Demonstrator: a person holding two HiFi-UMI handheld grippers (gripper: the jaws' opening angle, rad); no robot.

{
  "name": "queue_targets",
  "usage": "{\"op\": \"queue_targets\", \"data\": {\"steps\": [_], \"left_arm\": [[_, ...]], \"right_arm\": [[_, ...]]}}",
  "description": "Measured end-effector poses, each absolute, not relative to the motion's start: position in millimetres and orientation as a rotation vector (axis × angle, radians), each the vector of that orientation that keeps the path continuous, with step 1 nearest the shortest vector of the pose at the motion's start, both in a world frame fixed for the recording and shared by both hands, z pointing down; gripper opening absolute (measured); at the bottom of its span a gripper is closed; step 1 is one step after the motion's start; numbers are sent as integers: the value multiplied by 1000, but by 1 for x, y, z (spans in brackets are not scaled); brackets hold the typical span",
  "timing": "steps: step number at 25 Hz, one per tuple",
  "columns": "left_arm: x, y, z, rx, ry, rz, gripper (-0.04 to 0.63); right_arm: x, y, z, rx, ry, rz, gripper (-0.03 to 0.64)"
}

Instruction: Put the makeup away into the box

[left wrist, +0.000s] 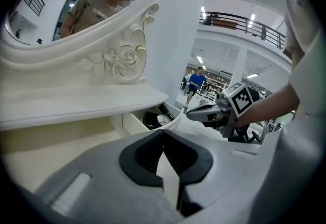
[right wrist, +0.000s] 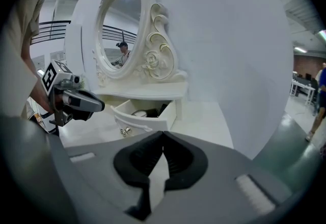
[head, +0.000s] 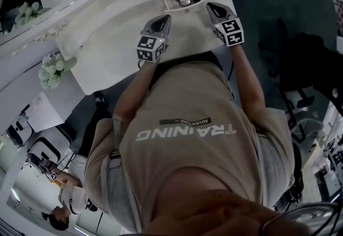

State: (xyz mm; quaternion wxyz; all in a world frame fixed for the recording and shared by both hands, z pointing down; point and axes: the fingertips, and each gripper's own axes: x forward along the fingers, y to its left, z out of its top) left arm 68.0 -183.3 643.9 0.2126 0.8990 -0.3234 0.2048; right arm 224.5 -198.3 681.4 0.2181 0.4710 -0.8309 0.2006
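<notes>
makeup [right wrist: 138, 113] lies in the open drawer [right wrist: 147, 125] at the tabletop's [right wrist: 204, 116] back edge, left gripper [left wrist: 163, 132] and right gripper [right wrist: 163, 134] both closed and empty near it, so only shutting the drawer seems left.

Smooth white dressing table [head: 107, 58], semi-gloss painted finish. In right gripper view approx. 12 o'clock: mirror frame [right wrist: 155, 39] carved, glossy white w/ gilt-looking edges, glass reflective. At 6 o'clock of it, drawer [right wrist: 148, 121] w/ same white finish; knob [right wrist: 125, 131] shiny metal. On right gripper [right wrist: 163, 135] shell is matt grey plastic; pads [right wrist: 182, 161] black, ribbed, rubbery. Beige shirt [head: 187, 144]: matt cloth.
</notes>
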Motion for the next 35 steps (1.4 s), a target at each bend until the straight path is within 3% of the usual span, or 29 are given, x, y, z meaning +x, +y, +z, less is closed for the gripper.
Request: {"op": "queue_targets", "data": {"steps": [35], "left_arm": [[66, -269, 674, 2372, -1015, 559, 6]], "right_arm": [[221, -294, 692, 1274, -2397, 631, 5]]}}
